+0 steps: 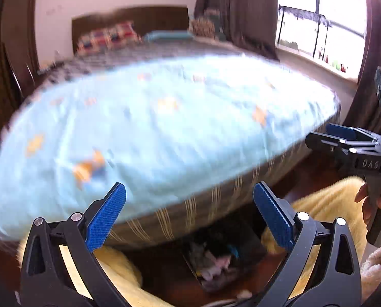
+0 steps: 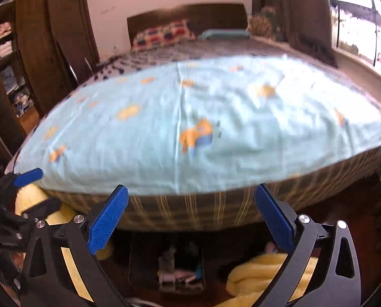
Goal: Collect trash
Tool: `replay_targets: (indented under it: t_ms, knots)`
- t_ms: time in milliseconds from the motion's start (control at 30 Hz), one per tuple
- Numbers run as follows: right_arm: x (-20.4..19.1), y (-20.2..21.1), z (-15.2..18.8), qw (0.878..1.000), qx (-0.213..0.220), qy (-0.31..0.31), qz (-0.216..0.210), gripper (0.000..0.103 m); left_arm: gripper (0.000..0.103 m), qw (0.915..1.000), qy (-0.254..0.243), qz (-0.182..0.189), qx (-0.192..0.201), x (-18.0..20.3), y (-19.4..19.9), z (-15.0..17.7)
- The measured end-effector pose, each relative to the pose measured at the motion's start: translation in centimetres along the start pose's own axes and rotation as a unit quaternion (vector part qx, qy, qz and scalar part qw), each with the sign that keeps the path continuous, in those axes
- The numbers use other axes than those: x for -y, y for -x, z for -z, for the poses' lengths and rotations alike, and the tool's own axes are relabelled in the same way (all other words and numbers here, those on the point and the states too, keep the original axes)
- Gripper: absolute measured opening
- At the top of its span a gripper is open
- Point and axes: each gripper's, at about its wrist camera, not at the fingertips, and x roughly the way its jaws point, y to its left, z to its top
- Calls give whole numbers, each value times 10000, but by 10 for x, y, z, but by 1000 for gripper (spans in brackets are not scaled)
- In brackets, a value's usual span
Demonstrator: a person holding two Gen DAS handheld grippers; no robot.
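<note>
1. The left tool (image 1: 189, 220) is spread wide, with nothing between its blue pads (image 1: 106, 217).
2. The right tool (image 2: 190, 220) is likewise spread wide and empty.
3. Both point across a bed (image 2: 190, 204) covered by a light blue sheet (image 2: 165, 128) with orange figures.
4. The trash (image 2: 180, 276), blurred bits of paper, lies in a dark bin (image 1: 216, 263) on the floor at the foot of the bed, below the tools.
5. Yellow fleece (image 2: 254, 273) lies on both sides of the bin.
</note>
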Motion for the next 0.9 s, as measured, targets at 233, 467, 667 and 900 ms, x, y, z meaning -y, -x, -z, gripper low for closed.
replay_targets:
  t_ms: [233,467,667,900]
  knots:
    - [-2,48,-40,9968,688,20,400,100,95,9967,87,-393,708,-3,48,-46]
    - [-14,72,-58,9935,1044,85,454,100,95,9913,201,-602,1156,-6,83,-64]
    - [-18,89,-59,9887,1367,-26,616,100,95,9888,172,-559,1373,-7,99,-71]
    - [-24,94,-61,9870,1438,53,711,100,95,9879,191,-561,1430,-6,102,-70]
